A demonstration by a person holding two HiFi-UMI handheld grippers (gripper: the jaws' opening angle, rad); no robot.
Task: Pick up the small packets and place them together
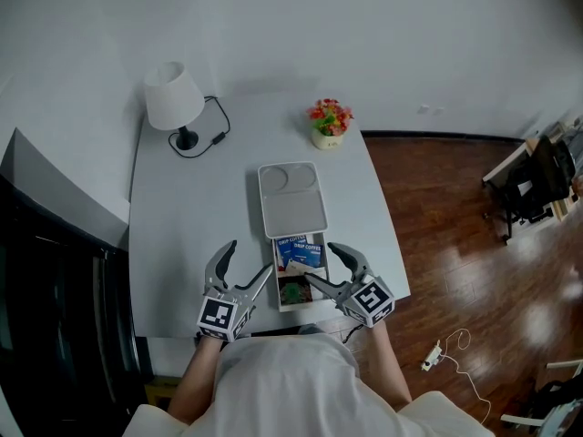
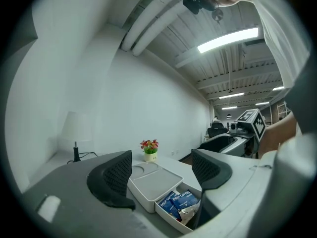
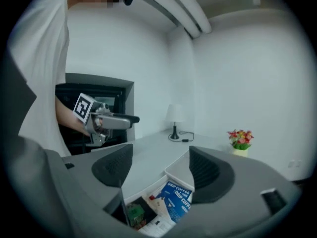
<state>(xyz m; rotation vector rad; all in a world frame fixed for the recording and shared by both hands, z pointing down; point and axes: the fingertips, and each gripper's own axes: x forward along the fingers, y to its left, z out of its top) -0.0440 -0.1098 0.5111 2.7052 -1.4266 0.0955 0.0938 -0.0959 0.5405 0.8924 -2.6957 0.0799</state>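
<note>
Perhaps green packet [image 3: 132,213], beyond left gripper view

Right gripper [image 1: 319,260]: one of its fingers [image 1: 323,285] crosses the box [image 1: 293,306], hiding its near corner. Green packet [image 1: 293,291], print too small to read, sits half behind that gripper in its own view.

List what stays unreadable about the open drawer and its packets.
- Packet count: head view, the packets overlap and the right gripper covers part of the drawer.
- Green packet: right gripper view, print too small and blurred.
- Drawer's near end: left gripper view, behind a jaw.
</note>
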